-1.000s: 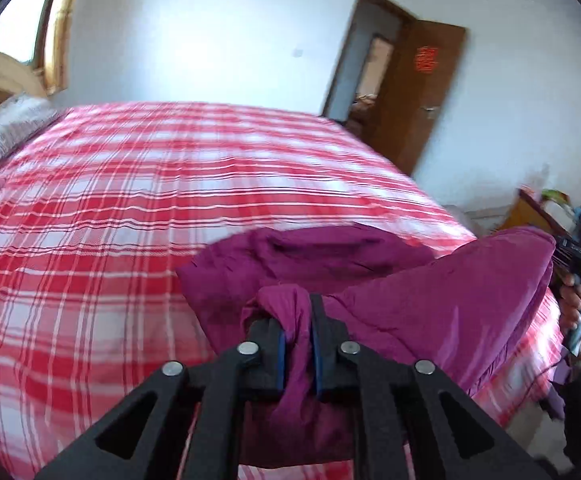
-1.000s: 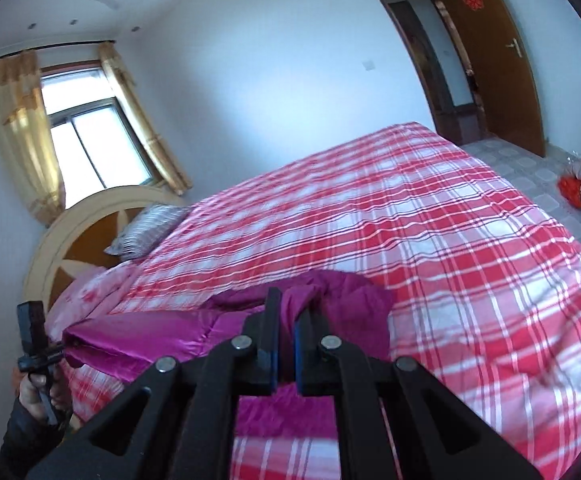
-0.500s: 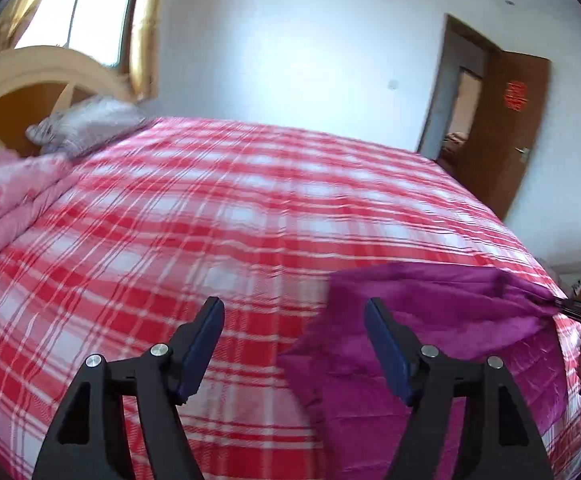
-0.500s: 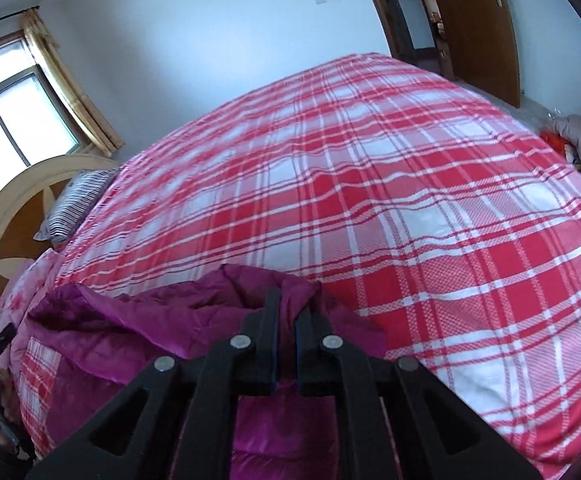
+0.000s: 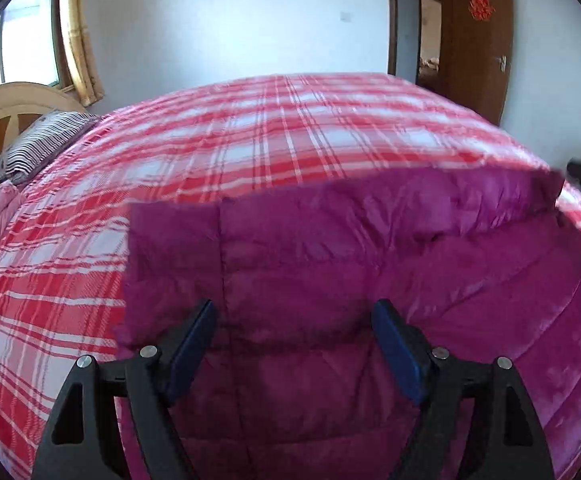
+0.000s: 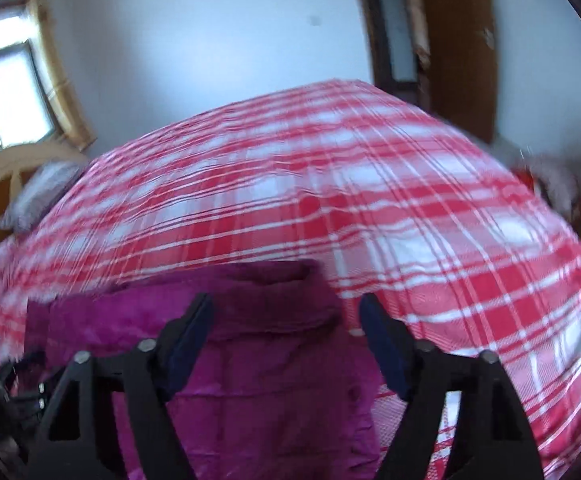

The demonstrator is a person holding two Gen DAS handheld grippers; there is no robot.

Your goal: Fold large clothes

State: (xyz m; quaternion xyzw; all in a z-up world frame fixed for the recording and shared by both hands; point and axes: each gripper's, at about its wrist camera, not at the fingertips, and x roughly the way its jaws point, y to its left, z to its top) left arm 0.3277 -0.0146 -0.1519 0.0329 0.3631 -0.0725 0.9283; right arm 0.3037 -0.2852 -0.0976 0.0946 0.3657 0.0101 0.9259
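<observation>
A magenta padded jacket (image 5: pixel 370 264) lies spread on the near end of a bed with a red and white checked cover (image 5: pixel 250 140). My left gripper (image 5: pixel 294 332) hovers over the jacket's left part, its jaws opening wide, the fabric below them and not pinched. In the right wrist view the jacket (image 6: pixel 258 360) shows its folded collar end. My right gripper (image 6: pixel 286 328) is above that collar, its jaws opening too, blue pads clear of the cloth. The other gripper's black frame (image 6: pixel 14 392) shows at the lower left there.
A striped pillow (image 5: pixel 38 144) and a curved wooden headboard (image 5: pixel 6 100) lie at the far left of the bed. A window with yellow curtains (image 5: pixel 78 40) is behind them. A brown door (image 5: pixel 478 40) stands open at the back right.
Both grippers were shut on bunched jacket fabric; the left let go first, then the right. Both dropped toward the bed, and the jacket now lies flatter on the cover.
</observation>
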